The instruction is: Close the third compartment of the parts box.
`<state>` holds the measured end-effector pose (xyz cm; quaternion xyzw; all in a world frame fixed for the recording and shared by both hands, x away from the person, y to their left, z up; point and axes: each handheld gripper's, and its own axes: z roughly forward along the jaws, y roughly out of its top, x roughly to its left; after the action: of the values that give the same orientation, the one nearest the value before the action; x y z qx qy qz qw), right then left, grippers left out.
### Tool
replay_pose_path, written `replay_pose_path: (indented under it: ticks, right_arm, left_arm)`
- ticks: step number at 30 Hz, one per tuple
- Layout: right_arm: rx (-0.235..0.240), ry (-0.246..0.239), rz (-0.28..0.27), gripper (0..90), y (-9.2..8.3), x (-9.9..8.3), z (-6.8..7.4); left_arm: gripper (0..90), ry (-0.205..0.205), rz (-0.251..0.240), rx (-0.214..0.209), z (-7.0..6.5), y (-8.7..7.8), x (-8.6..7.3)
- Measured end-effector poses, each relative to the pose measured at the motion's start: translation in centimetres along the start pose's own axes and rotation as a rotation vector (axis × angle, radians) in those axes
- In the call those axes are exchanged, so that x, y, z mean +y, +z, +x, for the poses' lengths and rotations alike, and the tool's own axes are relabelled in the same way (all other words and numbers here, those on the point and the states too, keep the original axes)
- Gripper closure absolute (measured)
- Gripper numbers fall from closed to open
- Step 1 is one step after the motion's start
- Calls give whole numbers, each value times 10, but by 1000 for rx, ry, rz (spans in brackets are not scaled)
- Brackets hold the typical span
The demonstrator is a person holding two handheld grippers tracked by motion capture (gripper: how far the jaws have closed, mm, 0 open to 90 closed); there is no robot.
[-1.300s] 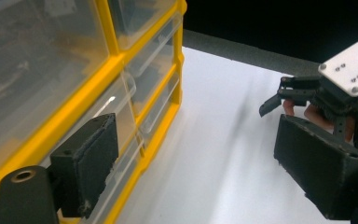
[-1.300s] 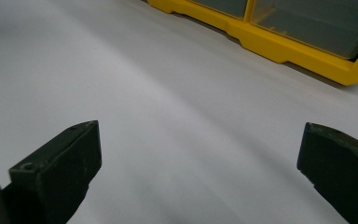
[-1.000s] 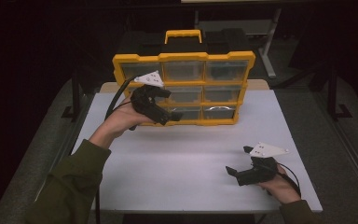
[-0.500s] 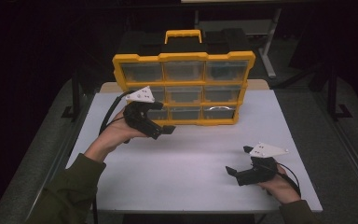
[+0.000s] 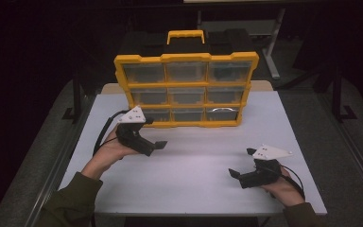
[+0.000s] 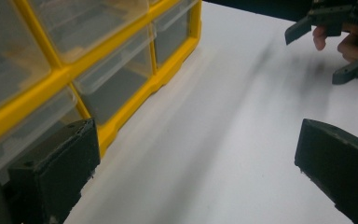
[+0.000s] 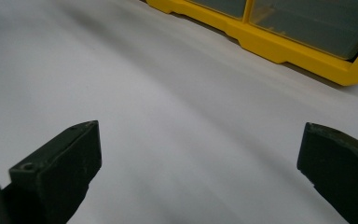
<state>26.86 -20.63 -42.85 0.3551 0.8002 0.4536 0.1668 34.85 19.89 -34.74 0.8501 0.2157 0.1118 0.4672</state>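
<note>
A yellow organizer (image 5: 186, 90) with clear drawers and a carry handle stands upright at the back middle of the white table (image 5: 194, 179). My left gripper (image 5: 155, 133) is held in a hand in front of the organizer's lower left corner, open and empty, a little apart from it. In the left gripper view its jaws (image 6: 196, 158) stand wide apart beside the organizer's bottom drawers (image 6: 116, 79), with the other gripper (image 6: 335, 42) far off. My right gripper (image 5: 242, 162) rests near the front right of the table, open, nothing between its jaws (image 7: 200, 158). The organizer's base (image 7: 279, 46) lies beyond it.
A black case (image 5: 184, 40) stands behind the organizer. Another table's metal legs (image 5: 269, 52) show at the back right. A rail runs along the table's left edge (image 5: 61, 161). Bare white tabletop lies between the two grippers.
My left gripper has drawn back from the organizer's middle-left drawers, down and toward the person, and stays open. The right gripper has not moved.
</note>
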Motion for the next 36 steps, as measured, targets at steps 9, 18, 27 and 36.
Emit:
replay_pose_path:
  ticks: [9,18,27,36]
  right_arm:
    - [-1,-2,2,0,0,0,0]
    - [-2,-5,5,0,1,0,1]
    - [-4,-3,11,0,2,-1,1]
    - [-6,-7,14,0,3,-1,1]
  left_arm:
    - [0,-6,-5,38,-9,-6,-34]
    - [0,-21,-7,66,-15,-14,-61]
    - [0,-45,-36,89,-21,-22,-86]
    - [0,-67,-67,110,-23,-30,-105]
